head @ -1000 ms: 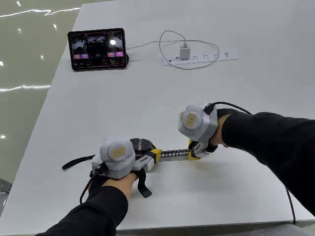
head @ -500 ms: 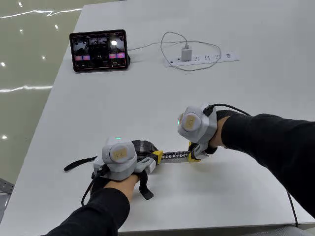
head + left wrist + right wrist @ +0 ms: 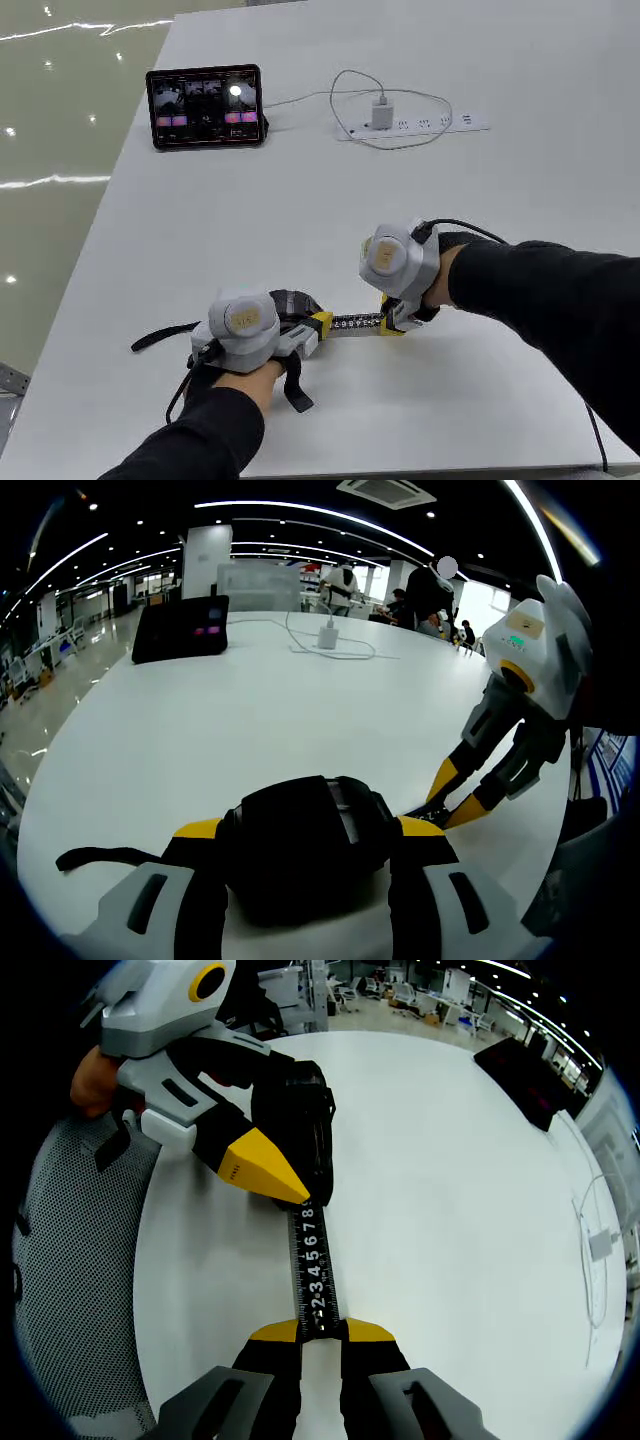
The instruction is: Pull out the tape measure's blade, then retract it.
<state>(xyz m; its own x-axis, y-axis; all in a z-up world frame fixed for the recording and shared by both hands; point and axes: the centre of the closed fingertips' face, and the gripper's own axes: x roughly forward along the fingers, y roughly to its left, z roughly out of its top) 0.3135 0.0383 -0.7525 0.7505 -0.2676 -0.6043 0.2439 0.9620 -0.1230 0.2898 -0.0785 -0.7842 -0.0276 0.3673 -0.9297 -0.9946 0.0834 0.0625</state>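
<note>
The black tape measure case (image 3: 292,303) lies near the table's front edge, and my left gripper (image 3: 310,830) is shut on it (image 3: 305,845). A short length of the blade (image 3: 355,322) runs from the case to the right. My right gripper (image 3: 320,1332) is shut on the blade's end, and the printed numbers on the blade (image 3: 311,1260) lead back to the case (image 3: 300,1125). In the left gripper view the right gripper (image 3: 448,802) stands at the right with its yellow tips on the table. A black strap (image 3: 160,334) trails left from the case.
A tablet (image 3: 205,105) with a lit screen stands at the back left of the white table (image 3: 300,210). A white power strip (image 3: 415,125) with a charger and looped cable lies at the back. The table's left edge drops to a glossy floor.
The blade between the two grippers has grown shorter: my right gripper has come a little closer to the case. The left gripper holds the case in place.
</note>
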